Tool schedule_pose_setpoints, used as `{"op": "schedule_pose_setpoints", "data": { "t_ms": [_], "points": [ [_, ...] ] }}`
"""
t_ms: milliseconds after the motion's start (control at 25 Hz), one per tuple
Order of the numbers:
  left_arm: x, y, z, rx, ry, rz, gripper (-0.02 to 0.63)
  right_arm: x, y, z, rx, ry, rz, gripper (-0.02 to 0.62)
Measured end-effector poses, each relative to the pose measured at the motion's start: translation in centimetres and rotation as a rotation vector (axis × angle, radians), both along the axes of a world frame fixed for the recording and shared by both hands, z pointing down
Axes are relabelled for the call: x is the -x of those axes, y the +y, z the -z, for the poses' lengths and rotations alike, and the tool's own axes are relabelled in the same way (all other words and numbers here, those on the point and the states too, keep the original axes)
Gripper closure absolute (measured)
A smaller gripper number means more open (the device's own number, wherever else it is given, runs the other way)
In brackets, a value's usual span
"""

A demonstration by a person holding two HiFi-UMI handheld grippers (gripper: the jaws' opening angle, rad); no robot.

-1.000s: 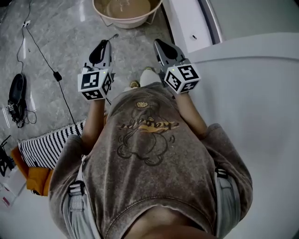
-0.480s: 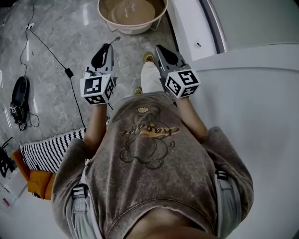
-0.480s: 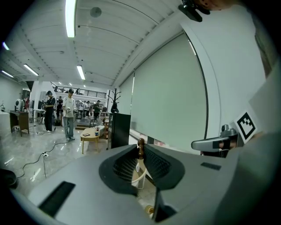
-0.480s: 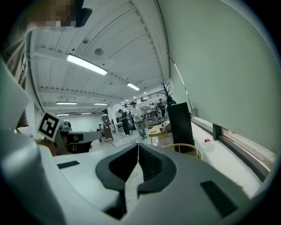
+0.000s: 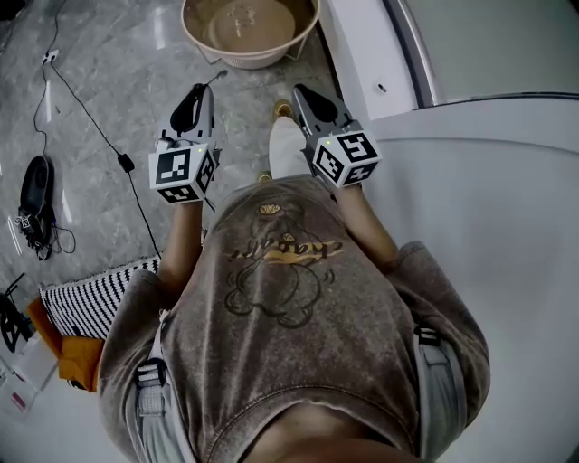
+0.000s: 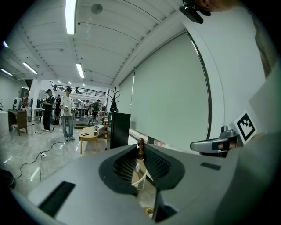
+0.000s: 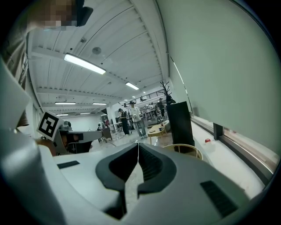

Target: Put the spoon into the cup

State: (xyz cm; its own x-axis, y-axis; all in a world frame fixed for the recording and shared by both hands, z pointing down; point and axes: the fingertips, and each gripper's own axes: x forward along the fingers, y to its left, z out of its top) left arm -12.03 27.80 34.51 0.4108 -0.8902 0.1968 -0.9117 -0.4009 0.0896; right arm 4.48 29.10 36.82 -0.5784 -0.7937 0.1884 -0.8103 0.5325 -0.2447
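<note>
Left gripper (image 6: 140,148), grey two-jaw tool with a black-and-white marker cube: jaws nearly together, pinching a slim spoon (image 6: 141,143) with a brown end and a pale shaft. The brown end stands just above the jaw tips, and the shaft runs down between the ribbed pads. In the head view a thin part juts forward past the jaw tips.

Right gripper (image 7: 138,147), same build: jaw tips meet, nothing between them.

Both grippers are held out in front of the person's chest, side by side and apart, pointing slightly below level.

Ahead of them, on the grey marble floor (image 5: 109,63), a round beige basin (image 5: 249,25) sits on a white wire stand. A thin black cable (image 5: 89,116) runs across the floor to the left of the left gripper. A large white curved surface (image 5: 507,235) lies to the right of the right gripper. A black-and-white striped cloth (image 5: 90,294) lies at lower left.
</note>
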Motion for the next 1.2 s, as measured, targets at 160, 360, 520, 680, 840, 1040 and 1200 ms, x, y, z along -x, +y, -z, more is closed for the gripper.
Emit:
{"op": "schedule_pose_setpoints", "data": {
  "t_ms": [160,360,520,680,840,1040,1200],
  "points": [
    [0.0,-1.8,0.2,0.007,0.007,-0.002,0.551,0.1,-1.7,0.5,0.000,0.007,0.000,0.575],
    [-0.3,-3.2,0.9,0.007,0.010,-0.009,0.551,-0.1,-2.8,1.2,0.002,0.015,0.004,0.575],
    [-0.9,-5.8,0.0,0.014,0.006,-0.002,0.551,-0.6,-5.6,0.3,0.007,0.006,0.016,0.575],
    [-1.0,-8.2,0.0,0.021,0.001,0.008,0.551,-0.5,-8.3,0.0,0.019,0.001,0.031,0.575],
    [-1.1,-10.5,0.3,0.029,0.004,0.016,0.551,-0.5,-10.9,0.1,0.029,-0.004,0.043,0.575],
    [-2.0,-13.2,0.9,0.036,0.014,0.022,0.551,-1.5,-13.9,0.7,0.032,-0.008,0.046,0.575],
    [-2.6,-15.4,1.1,0.045,0.018,0.016,0.551,-2.0,-16.1,1.0,0.034,-0.015,0.039,0.575]
  ]
}}
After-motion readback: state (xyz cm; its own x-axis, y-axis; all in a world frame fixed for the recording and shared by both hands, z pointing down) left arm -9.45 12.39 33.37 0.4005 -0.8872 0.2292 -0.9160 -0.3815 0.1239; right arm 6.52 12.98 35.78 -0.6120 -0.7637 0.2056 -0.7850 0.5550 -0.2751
